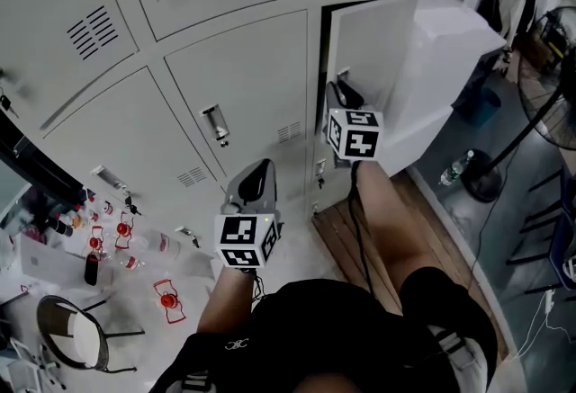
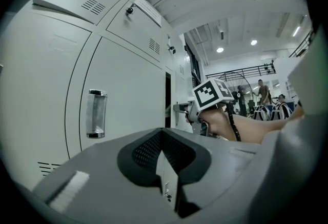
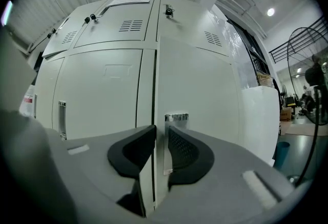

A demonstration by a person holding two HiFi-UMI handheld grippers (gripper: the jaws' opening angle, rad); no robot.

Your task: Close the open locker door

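The open locker door [image 1: 373, 49] stands ajar in the bottom row of grey lockers, with a dark gap at its hinge side. My right gripper [image 1: 344, 99] is up against the door face. In the right gripper view its jaws [image 3: 161, 128] straddle the small metal door handle [image 3: 176, 117]. The right pad is at the handle, and a sliver of door shows between the handle and the left pad. My left gripper [image 1: 255, 177] hangs lower in front of the closed neighbouring locker [image 2: 123, 100], fingertips together [image 2: 163, 138] and holding nothing.
A white wrapped box [image 1: 450, 67] stands just right of the open door. A standing fan [image 1: 549, 67] and a water bottle [image 1: 454, 169] are on the floor at right. Bottles and red items [image 1: 121, 229] and a chair [image 1: 67, 333] lie at lower left.
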